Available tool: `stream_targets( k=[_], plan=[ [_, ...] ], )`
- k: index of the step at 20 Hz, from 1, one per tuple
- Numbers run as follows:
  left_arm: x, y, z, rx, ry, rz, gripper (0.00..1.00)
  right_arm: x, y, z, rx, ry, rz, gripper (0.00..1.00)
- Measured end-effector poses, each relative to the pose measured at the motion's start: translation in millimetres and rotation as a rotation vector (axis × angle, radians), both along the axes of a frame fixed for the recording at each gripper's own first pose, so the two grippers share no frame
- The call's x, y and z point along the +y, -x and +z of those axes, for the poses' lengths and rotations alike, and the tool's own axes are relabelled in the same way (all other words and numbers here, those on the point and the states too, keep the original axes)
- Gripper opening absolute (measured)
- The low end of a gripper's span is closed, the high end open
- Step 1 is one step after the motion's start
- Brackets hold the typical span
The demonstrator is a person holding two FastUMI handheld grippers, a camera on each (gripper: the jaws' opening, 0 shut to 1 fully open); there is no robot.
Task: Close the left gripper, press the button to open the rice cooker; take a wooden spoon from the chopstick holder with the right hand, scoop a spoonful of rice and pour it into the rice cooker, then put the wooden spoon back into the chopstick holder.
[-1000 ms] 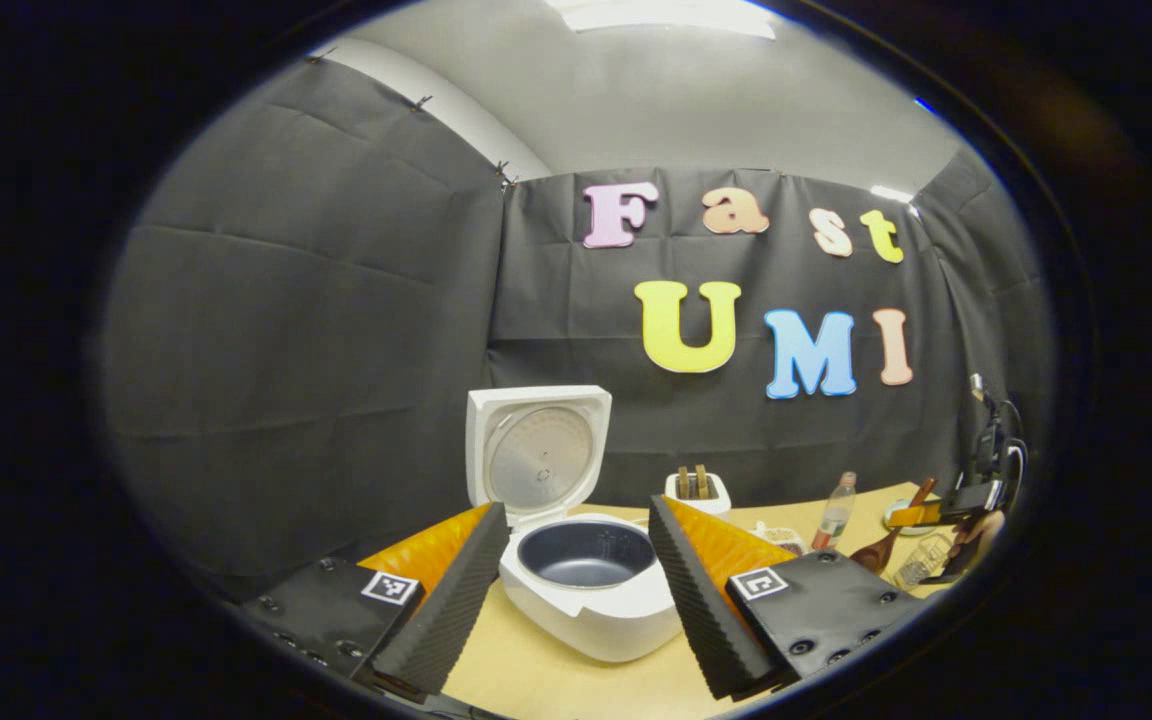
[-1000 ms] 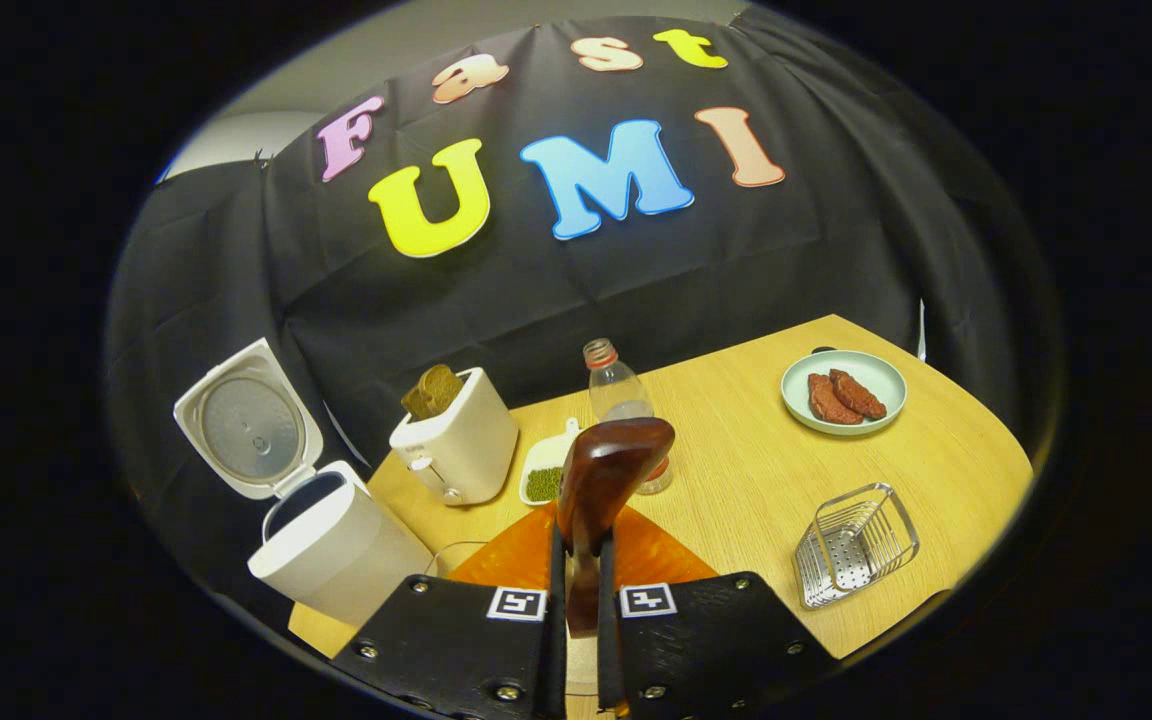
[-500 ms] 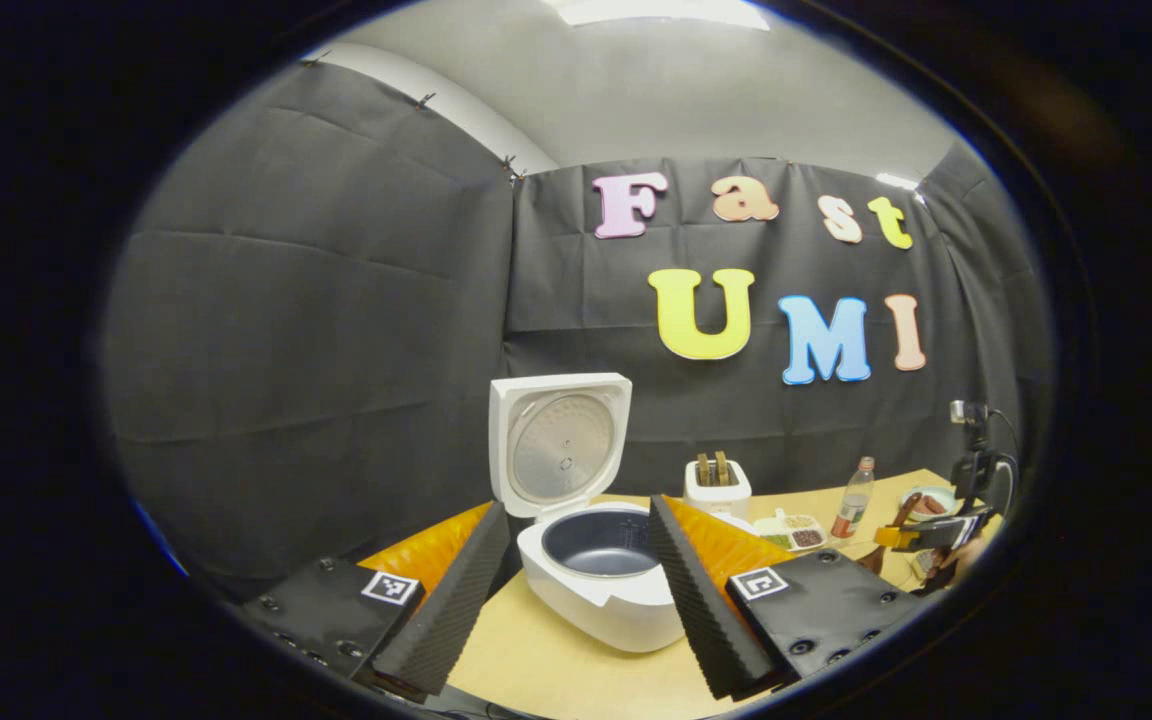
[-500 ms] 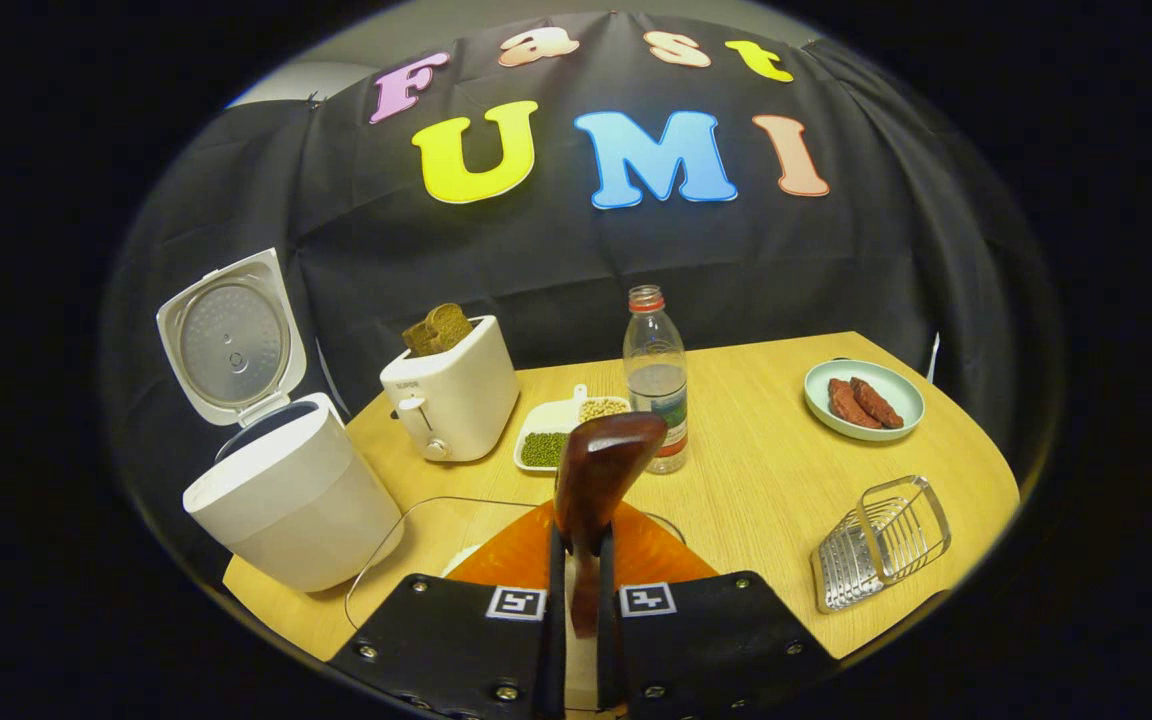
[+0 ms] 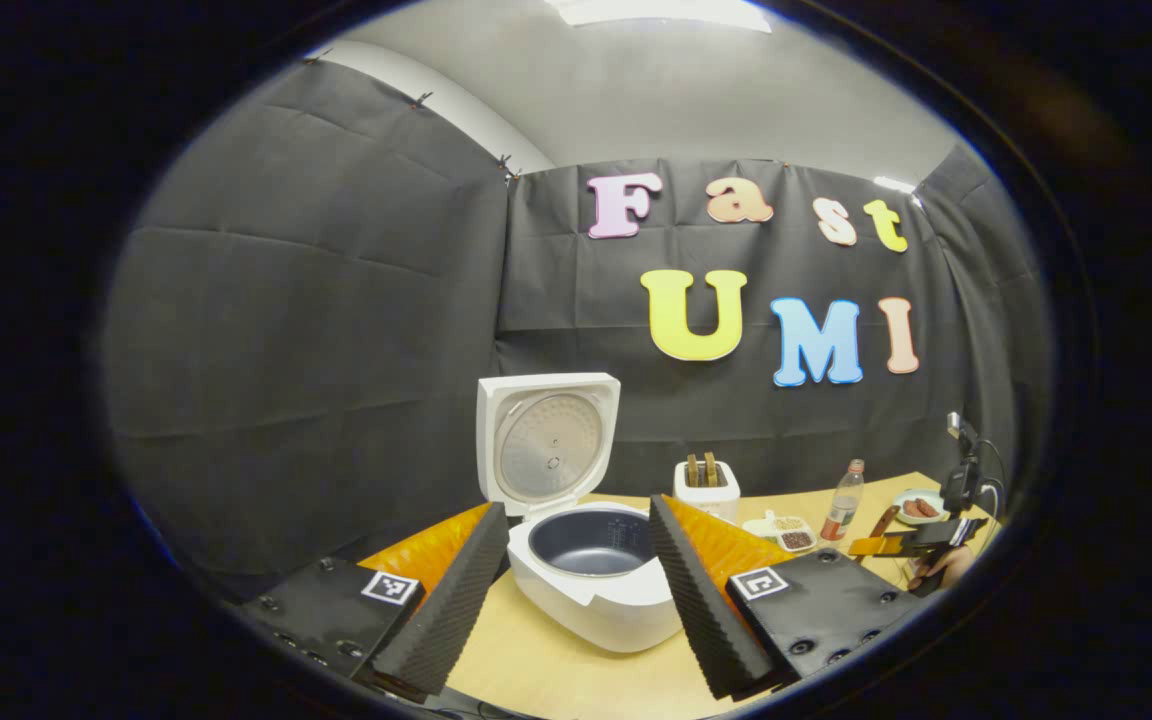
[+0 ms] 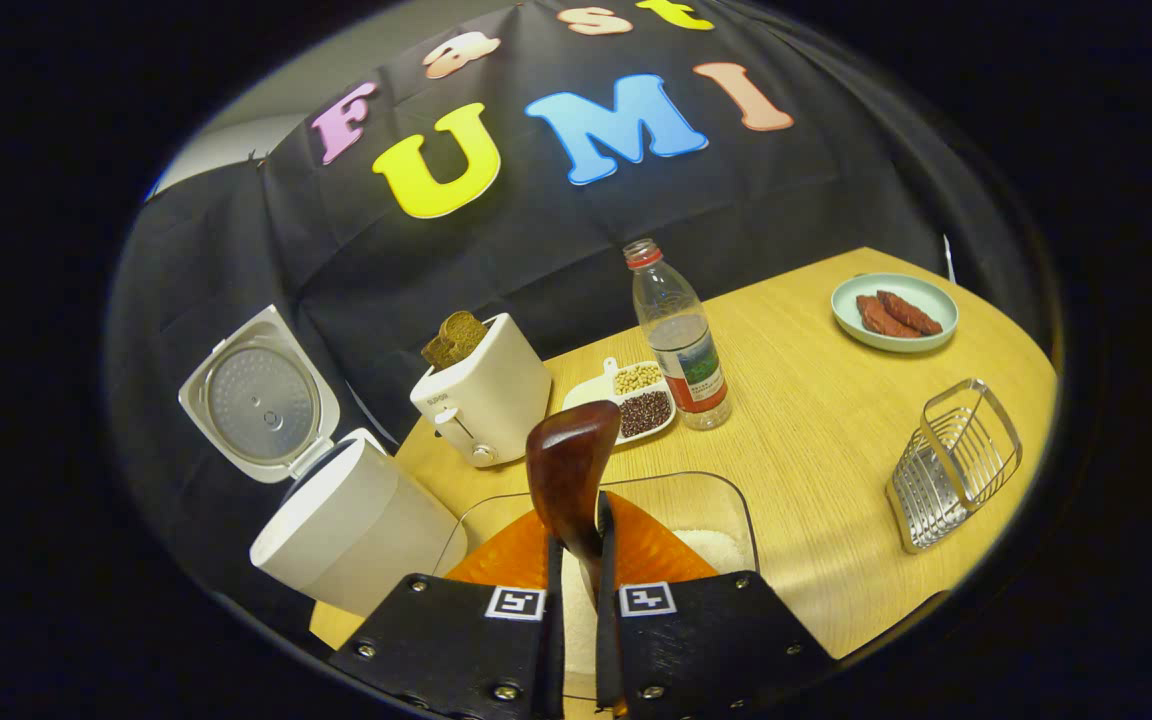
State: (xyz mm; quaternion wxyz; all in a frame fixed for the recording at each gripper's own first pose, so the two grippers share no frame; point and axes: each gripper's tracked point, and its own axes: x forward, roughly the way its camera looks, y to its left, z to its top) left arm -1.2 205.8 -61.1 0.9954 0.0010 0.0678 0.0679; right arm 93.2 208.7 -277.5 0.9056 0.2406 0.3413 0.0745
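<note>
Since 1 second ago, my right gripper [image 6: 576, 590], fingers clamping the wooden spoon [image 6: 568, 470], reached the rice container [image 6: 706, 515]; left gripper [image 5: 576, 590] open. Dip shallowly, keeping level toward the rice cooker [image 6: 356, 530].

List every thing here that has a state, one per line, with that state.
rice cooker: lid up, inner pot empty
left gripper: open, holding nothing
right gripper: shut on the wooden spoon
wooden spoon: held upright, bowl above the rice container
rice container: open, rice inside
toaster: bread in the slots
bottle: upright, capped
chopstick holder: empty
plate: holds two brown pieces
</note>
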Motion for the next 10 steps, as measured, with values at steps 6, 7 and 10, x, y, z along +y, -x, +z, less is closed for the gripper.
stream_targets(
  k=[6,7,10],
  plan=[
    [-2,6,3,-0.009,0.0,0.013,0.97,-27,1,-11,0.129,-0.274,-0.16,0.13],
    [-1,8,3,-0.009,0.002,0.017,0.99,-30,1,-11,0.137,-0.3,-0.175,0.13],
    [0,9,2,-0.01,0.009,0.025,0.99,-33,-5,-1,0.151,-0.403,-0.22,0.13]
  ],
)
